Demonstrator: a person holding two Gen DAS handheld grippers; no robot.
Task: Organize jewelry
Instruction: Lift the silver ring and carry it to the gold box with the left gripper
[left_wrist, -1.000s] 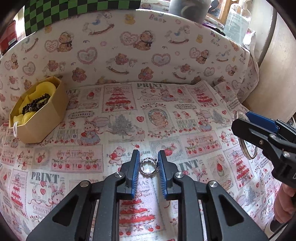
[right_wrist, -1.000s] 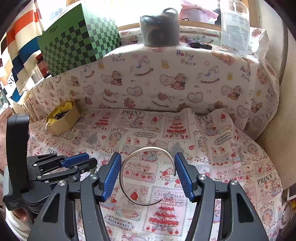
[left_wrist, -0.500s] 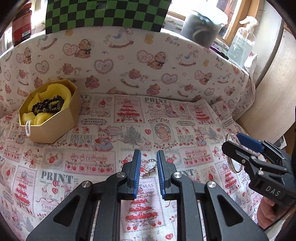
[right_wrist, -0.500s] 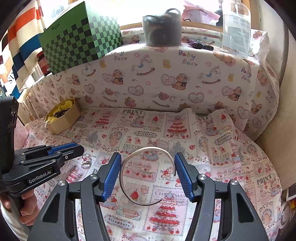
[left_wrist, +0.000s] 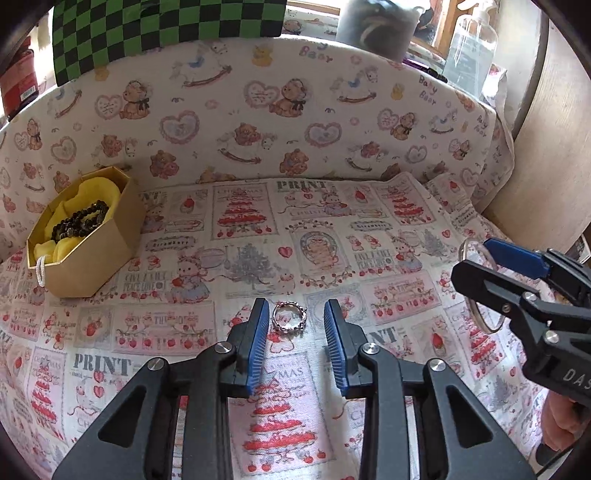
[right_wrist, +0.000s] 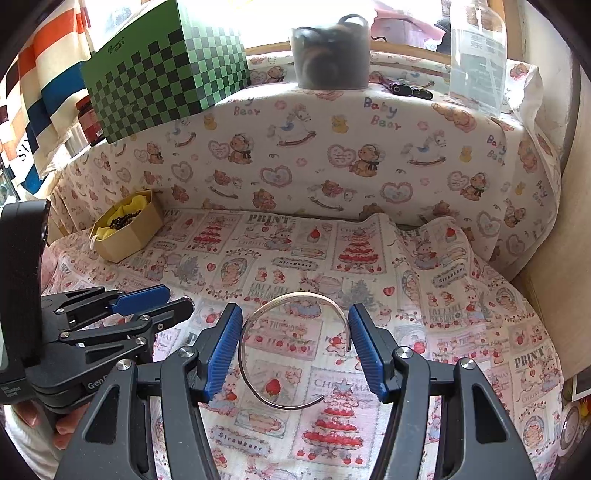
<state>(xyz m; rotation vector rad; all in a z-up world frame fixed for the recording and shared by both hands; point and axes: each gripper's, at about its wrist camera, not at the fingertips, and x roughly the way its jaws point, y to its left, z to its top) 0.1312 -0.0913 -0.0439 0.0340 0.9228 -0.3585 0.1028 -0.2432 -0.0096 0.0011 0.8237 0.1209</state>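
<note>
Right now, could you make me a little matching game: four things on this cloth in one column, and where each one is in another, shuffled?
Things:
1. ring
2. open silver bangle
3. dark bead bracelet
4. green checkered box

Places:
A. on yellow padding in the gold box
B. on the ledge behind the cloth
C. between the left gripper, whose jaws are opening, touching neither pad
D. between the right gripper jaws

Pairs: 1-C, 2-D, 3-A, 4-B
</note>
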